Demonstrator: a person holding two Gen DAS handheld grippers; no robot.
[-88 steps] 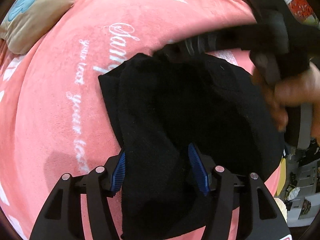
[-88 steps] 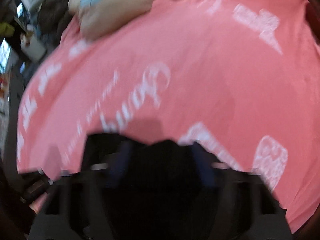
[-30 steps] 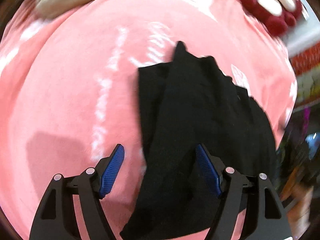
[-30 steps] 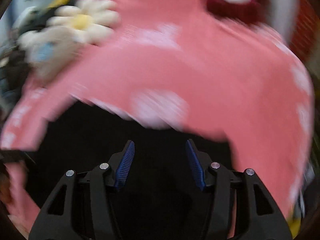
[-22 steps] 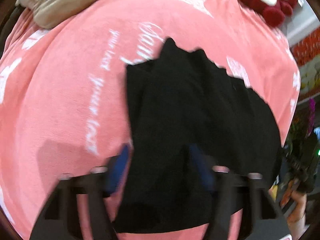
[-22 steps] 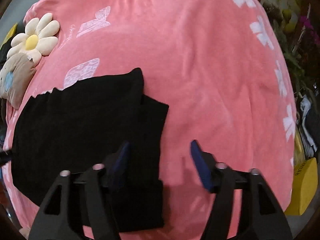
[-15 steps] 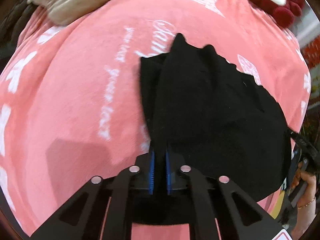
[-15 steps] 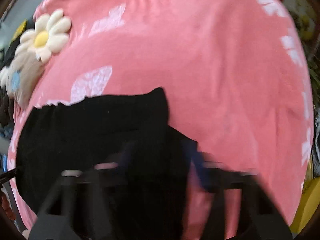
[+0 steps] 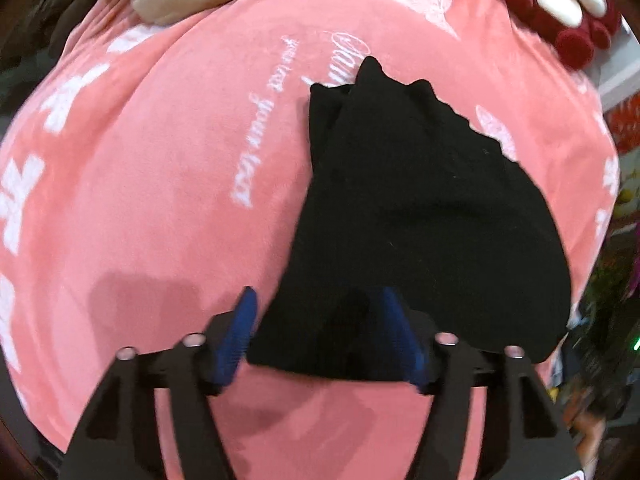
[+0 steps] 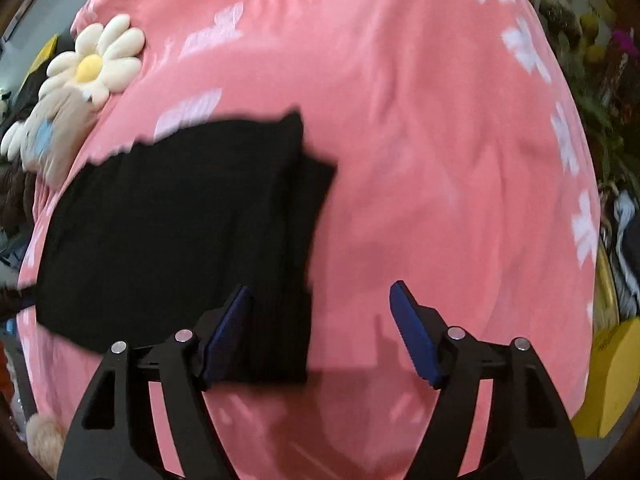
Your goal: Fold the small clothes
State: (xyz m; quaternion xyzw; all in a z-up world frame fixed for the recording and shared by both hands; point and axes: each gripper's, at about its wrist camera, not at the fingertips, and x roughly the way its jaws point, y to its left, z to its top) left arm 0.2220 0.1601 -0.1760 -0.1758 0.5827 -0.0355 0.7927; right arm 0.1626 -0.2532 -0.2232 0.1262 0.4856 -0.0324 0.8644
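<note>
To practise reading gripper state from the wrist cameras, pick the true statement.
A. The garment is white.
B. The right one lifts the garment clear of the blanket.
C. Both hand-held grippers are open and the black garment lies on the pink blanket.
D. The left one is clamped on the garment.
C: the left hand-held gripper and right hand-held gripper both show spread blue pads, and the black garment lies flat on the pink blanket.

A black garment (image 9: 420, 208) lies folded flat on the pink blanket (image 9: 180, 200), one narrower layer poking out along its edge.
</note>
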